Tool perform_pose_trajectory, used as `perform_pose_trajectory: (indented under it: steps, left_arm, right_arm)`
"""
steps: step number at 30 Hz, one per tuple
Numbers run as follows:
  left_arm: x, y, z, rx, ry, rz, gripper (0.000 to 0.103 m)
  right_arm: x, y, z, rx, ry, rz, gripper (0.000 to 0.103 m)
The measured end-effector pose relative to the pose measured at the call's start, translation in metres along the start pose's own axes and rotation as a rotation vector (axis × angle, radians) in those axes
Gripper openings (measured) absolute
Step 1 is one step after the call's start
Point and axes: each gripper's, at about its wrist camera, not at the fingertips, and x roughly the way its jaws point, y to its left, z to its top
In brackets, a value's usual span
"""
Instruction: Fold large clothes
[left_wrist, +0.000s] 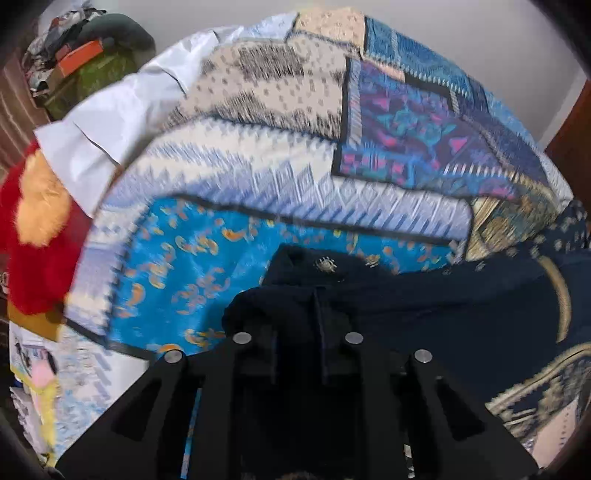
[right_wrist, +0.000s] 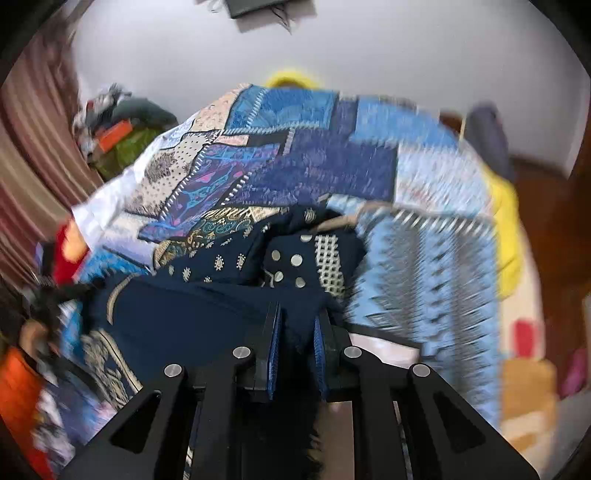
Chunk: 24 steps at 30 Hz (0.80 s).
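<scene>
A dark navy garment (left_wrist: 443, 302) with gold embroidery lies on a patchwork bedspread (left_wrist: 258, 166) in blue, cream and purple. My left gripper (left_wrist: 298, 295) has a bunch of this navy cloth packed between its fingers and heaped over the tips, hiding them. In the right wrist view the same navy garment (right_wrist: 192, 314) spreads to the left, with a mirror-work and lattice panel (right_wrist: 306, 258) just ahead. My right gripper (right_wrist: 297, 314) is shut on a fold of it, and the blue pads (right_wrist: 274, 332) press the dark cloth from both sides.
The bedspread (right_wrist: 332, 155) covers the whole bed. A red and orange plush item (left_wrist: 33, 251) and white cloth (left_wrist: 110, 125) lie at the left. A yellow item (right_wrist: 506, 221) sits at the bed's right edge. A clutter pile (left_wrist: 85, 62) and a striped curtain (right_wrist: 33, 147) stand far left.
</scene>
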Motion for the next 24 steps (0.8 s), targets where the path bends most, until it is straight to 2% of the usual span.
perform_pose_trajectory:
  steps: [2, 3, 4, 6, 7, 8, 10, 11, 13, 18, 22, 24]
  left_arm:
    - [-0.011, 0.002, 0.005, -0.018, 0.022, -0.019, 0.031]
    - [-0.015, 0.001, 0.006, -0.017, 0.032, -0.021, 0.037]
    - [-0.021, -0.001, 0.008, -0.004, 0.036, -0.014, 0.039]
    - [-0.033, -0.009, 0.011, 0.029, 0.016, 0.005, 0.044]
    - [-0.038, -0.011, 0.011, 0.037, 0.008, -0.004, 0.053]
    - [-0.045, -0.012, 0.011, 0.036, 0.000, -0.026, 0.059]
    - [-0.057, -0.015, 0.011, 0.025, -0.048, -0.004, 0.092]
    - [-0.068, -0.018, 0.009, 0.035, -0.104, 0.026, 0.097]
    - [-0.079, -0.022, 0.005, 0.063, -0.151, 0.038, 0.098]
    - [-0.086, -0.037, -0.023, 0.139, -0.147, 0.014, 0.098]
    - [-0.061, -0.053, -0.059, 0.217, -0.089, 0.007, 0.098]
    - [-0.037, -0.062, -0.071, 0.261, -0.056, 0.057, 0.098]
  right_arm:
    - [-0.024, 0.006, 0.002, -0.067, -0.107, -0.315, 0.012]
    - [-0.030, 0.003, 0.004, -0.062, -0.132, -0.374, 0.012]
    - [-0.039, -0.006, 0.008, -0.018, -0.131, -0.365, 0.012]
    - [-0.050, -0.020, 0.011, 0.069, -0.102, -0.223, 0.012]
    - [-0.055, -0.024, 0.010, 0.105, -0.082, -0.137, 0.012]
    - [-0.059, -0.024, 0.008, 0.116, -0.066, -0.090, 0.012]
    - [-0.066, -0.017, 0.001, 0.087, -0.054, -0.076, 0.012]
    - [-0.069, -0.009, -0.005, 0.052, -0.051, -0.079, 0.012]
    - [-0.072, 0.004, -0.015, 0.009, -0.041, -0.068, 0.012]
    - [-0.067, 0.038, -0.044, -0.044, 0.004, 0.016, 0.012]
    - [-0.047, 0.056, -0.061, -0.059, 0.048, 0.072, 0.012]
    - [-0.026, 0.061, -0.067, -0.063, 0.083, 0.067, 0.012]
